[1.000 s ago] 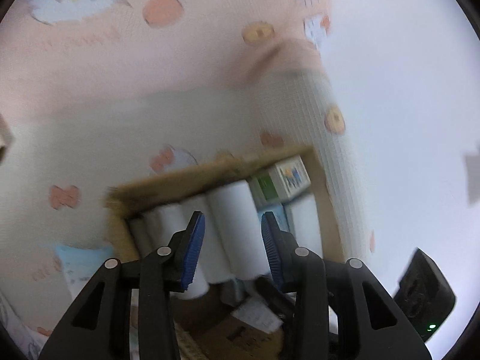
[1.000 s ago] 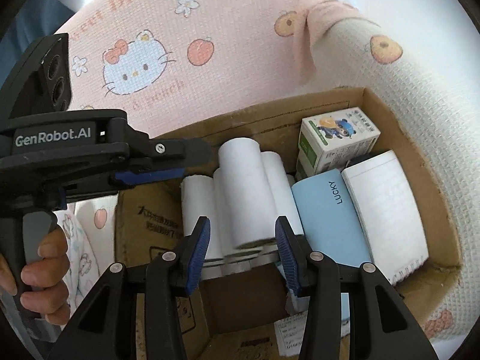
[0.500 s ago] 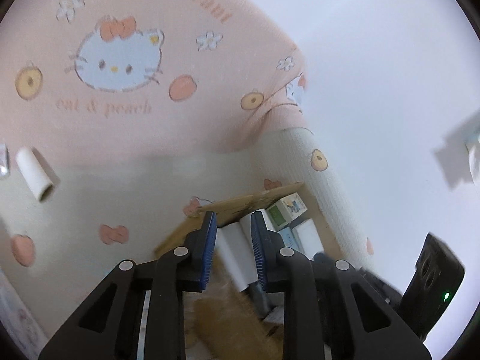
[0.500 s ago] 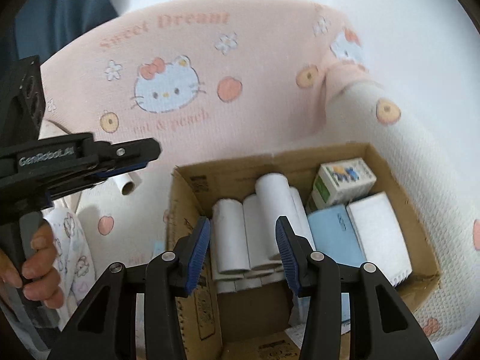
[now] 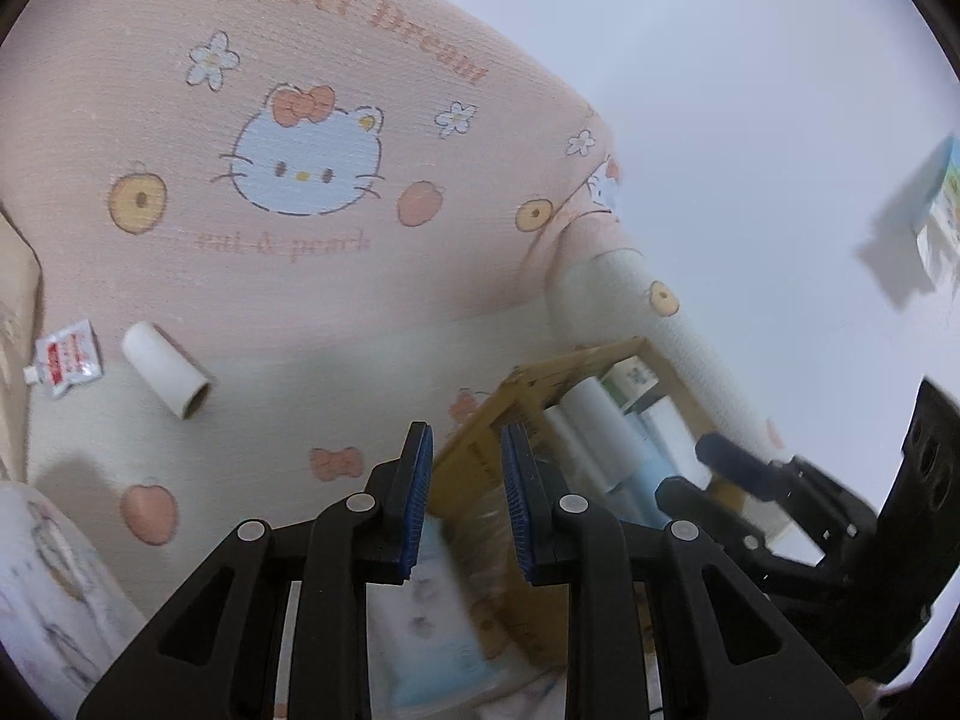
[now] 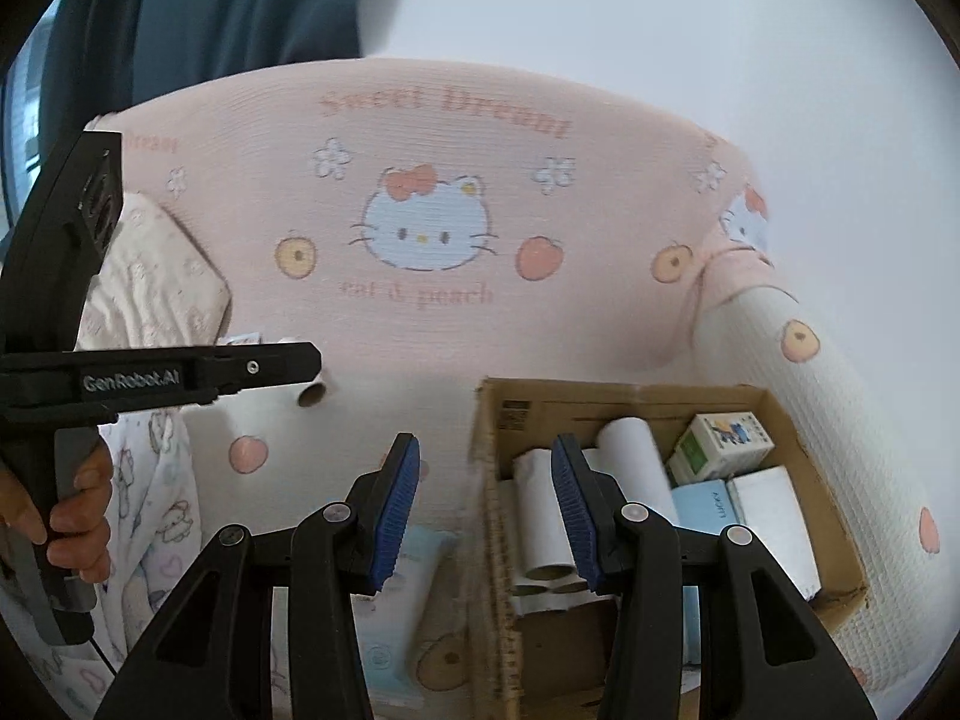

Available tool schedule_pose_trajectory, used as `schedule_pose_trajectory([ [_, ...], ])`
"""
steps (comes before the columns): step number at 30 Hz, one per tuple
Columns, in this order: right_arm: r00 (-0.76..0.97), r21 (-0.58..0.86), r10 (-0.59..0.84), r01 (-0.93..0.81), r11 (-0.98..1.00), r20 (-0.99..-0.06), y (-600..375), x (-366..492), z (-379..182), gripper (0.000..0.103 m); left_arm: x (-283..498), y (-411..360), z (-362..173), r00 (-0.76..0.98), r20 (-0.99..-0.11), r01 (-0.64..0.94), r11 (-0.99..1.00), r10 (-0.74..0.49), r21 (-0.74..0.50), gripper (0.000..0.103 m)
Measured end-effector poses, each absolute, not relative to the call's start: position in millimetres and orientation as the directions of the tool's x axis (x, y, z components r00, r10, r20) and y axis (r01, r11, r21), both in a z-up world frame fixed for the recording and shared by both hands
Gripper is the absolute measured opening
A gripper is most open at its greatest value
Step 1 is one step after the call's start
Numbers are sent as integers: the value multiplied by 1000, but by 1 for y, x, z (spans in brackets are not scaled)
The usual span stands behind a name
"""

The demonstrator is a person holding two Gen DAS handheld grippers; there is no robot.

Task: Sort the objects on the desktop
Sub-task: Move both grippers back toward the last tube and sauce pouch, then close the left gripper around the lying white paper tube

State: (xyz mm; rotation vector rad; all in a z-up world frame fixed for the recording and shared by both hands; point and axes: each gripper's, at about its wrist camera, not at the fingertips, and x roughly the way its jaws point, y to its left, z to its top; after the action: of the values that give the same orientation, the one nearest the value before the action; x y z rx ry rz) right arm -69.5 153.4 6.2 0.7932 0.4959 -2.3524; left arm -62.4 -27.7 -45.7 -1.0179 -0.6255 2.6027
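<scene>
A loose white paper roll (image 5: pixel 165 378) lies on the cream seat, and a red-and-white sachet (image 5: pixel 63 357) sits to its left. My left gripper (image 5: pixel 465 498) hovers short of them, its jaws a narrow gap apart with nothing between. To the right stands a cardboard box (image 6: pixel 600 393) holding several white rolls (image 6: pixel 540 516), a small green-and-white carton (image 6: pixel 720 444), a blue box (image 6: pixel 711 501) and a white notebook (image 6: pixel 774 516). My right gripper (image 6: pixel 483 504) is open and empty above the box's left wall. A light blue tissue packet (image 6: pixel 414 576) lies beside the box.
The pink cat-print backrest (image 6: pixel 432 228) rises behind the seat, with a cream armrest (image 6: pixel 840 408) to the right of the box. A patterned blanket (image 6: pixel 150 510) lies at left. A person's hand (image 6: pixel 78 516) grips the left tool. A dark blue curtain (image 6: pixel 240 0) hangs behind.
Both grippers have drawn back and up from the box. The left view has swung left, bringing the loose roll and sachet into sight. The left jaws narrowed; the right jaws kept their width.
</scene>
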Motion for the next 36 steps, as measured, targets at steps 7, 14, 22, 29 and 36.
schedule_pose_trajectory([
  [7,-574,-87,-488,701,-708,-658,125,-55,-8,43,-50,-53,-71,-736,-605,-64,-921,303,-383,26],
  [14,-525,-93,-484,740,-666,-700,85,-48,-29,58,-49,-95,-108,-759,-644,117,-952,99,-283,30],
  [22,-451,-79,-460,774,-628,-765,40,-63,-58,59,-70,-173,-131,-794,-601,190,-903,89,-385,66],
  [29,-421,-77,-397,758,-647,-815,8,-76,-95,59,-100,-249,-176,-802,-586,370,-676,114,-638,66],
  [36,-378,-1,-432,753,-658,-819,-19,-99,-126,59,-126,-276,-207,-822,-504,332,-496,265,-802,70],
])
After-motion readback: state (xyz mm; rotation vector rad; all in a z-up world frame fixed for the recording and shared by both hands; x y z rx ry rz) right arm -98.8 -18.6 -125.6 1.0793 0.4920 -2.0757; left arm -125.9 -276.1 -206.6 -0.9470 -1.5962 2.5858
